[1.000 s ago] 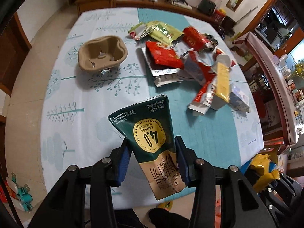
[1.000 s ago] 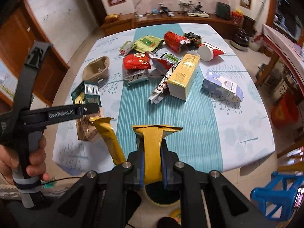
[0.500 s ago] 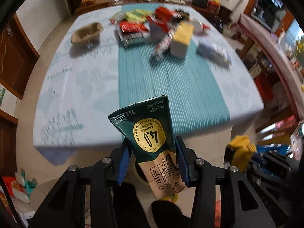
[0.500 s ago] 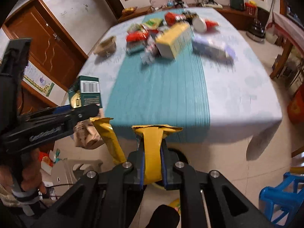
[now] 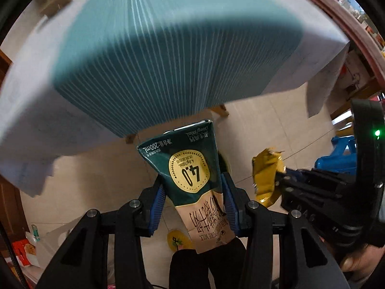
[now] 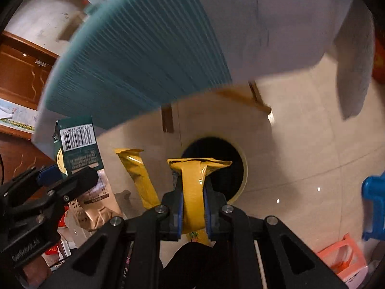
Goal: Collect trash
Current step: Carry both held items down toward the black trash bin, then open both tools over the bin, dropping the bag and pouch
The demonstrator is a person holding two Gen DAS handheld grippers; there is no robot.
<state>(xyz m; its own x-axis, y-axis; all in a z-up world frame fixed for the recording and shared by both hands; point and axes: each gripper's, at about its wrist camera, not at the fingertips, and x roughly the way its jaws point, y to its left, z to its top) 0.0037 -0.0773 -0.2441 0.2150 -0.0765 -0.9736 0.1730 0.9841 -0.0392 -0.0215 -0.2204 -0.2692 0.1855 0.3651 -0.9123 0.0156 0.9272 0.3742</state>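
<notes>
My left gripper (image 5: 193, 187) is shut on a crumpled green and beige milk carton (image 5: 190, 168), which sticks up between the blue pads. In the right wrist view the same carton (image 6: 77, 149) and left gripper (image 6: 60, 183) hang at the left. My right gripper (image 6: 192, 185) is shut on a yellow wrapper (image 6: 193, 183), and a second yellow strip (image 6: 137, 171) hangs to its left. The left wrist view shows that wrapper (image 5: 264, 175) at the right. A round bin with a dark opening and pale yellow rim (image 6: 244, 175) stands on the floor just beyond the right gripper's fingertips.
The table with its teal striped cloth (image 5: 168, 48) looms above and ahead, its wooden legs (image 6: 168, 118) near the bin. A blue stool (image 6: 373, 200) and a pink one (image 6: 341, 257) stand at the right. A person's hand (image 5: 361, 260) holds the right gripper.
Both grippers have sunk from above the tabletop to below its front edge, still holding the carton and wrapper. The trash on the table has left view; the bin now shows.
</notes>
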